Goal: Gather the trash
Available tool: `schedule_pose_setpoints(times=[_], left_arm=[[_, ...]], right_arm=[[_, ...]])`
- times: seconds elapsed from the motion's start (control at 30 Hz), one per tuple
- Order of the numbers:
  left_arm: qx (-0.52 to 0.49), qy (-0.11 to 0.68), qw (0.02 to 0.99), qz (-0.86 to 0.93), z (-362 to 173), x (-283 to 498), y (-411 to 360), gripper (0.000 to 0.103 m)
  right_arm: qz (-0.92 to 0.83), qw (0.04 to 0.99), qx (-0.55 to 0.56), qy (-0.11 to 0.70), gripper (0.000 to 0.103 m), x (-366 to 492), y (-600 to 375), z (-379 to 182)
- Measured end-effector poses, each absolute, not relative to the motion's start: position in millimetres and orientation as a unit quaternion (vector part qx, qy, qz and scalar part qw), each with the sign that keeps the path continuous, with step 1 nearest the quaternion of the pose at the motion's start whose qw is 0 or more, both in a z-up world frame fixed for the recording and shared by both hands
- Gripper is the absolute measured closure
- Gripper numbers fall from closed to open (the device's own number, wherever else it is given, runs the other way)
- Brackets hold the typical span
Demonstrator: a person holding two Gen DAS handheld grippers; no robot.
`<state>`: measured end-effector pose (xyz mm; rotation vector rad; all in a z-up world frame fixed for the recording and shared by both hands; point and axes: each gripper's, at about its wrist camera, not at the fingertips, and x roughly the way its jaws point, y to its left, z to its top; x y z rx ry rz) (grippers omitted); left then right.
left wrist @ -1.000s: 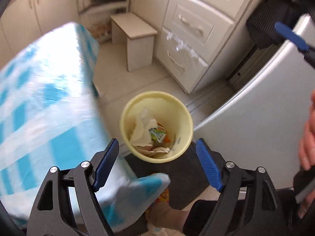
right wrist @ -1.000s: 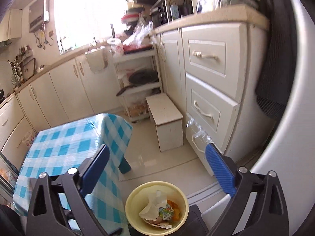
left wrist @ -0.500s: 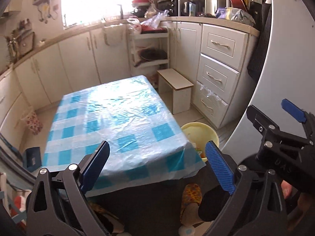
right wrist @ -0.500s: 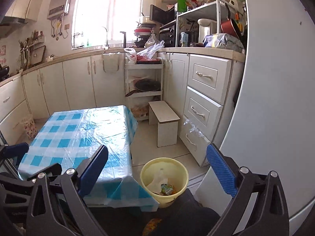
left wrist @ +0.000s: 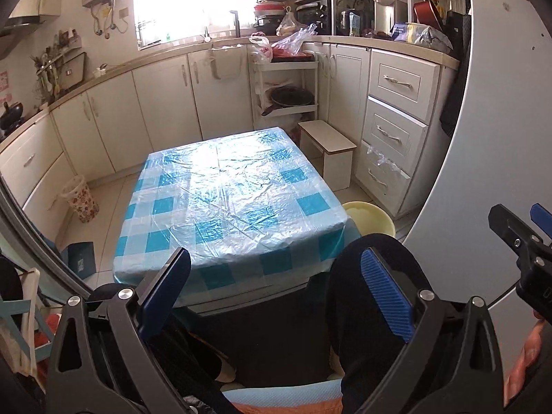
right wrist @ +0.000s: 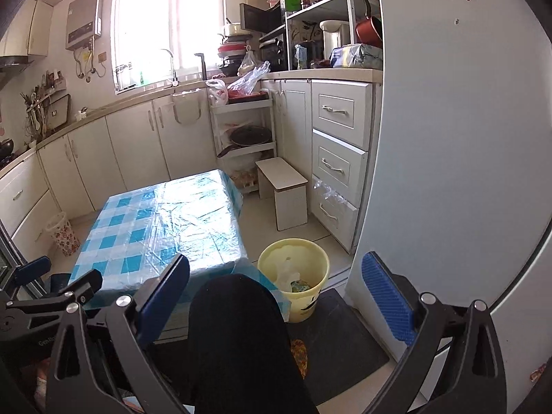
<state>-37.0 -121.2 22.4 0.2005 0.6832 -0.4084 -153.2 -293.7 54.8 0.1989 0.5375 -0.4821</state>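
A yellow trash bin (right wrist: 293, 274) stands on the floor at the table's near right corner, with white paper and a coloured wrapper (right wrist: 298, 284) inside. In the left wrist view only its rim (left wrist: 371, 217) shows behind the table. The low table (left wrist: 234, 196) has a blue checked plastic cover with nothing on it. My left gripper (left wrist: 276, 293) is open and empty, held back over the person's lap. My right gripper (right wrist: 276, 293) is open and empty above a black-clad knee (right wrist: 238, 327).
A white fridge (right wrist: 459, 138) fills the right. White drawers (right wrist: 339, 169), a small stool (right wrist: 284, 189) and a shelf rack (right wrist: 245, 138) stand behind the bin. A floral basket (left wrist: 81, 198) sits on the floor at left. A dark mat (right wrist: 341, 345) lies under the bin.
Both grippers have pulled back and up from over the yellow bin, so the whole table and kitchen show now. Both stay open and empty.
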Motion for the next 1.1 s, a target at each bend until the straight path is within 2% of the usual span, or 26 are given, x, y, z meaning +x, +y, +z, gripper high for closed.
schedule_pose_setpoints(times=[1.1], left_arm=[[0.12, 0.294, 0.931, -0.178, 45, -67, -119, 0.008]], right_arm=[[-0.261, 0.93, 0.056, 0.254, 0.007, -170, -267, 65]])
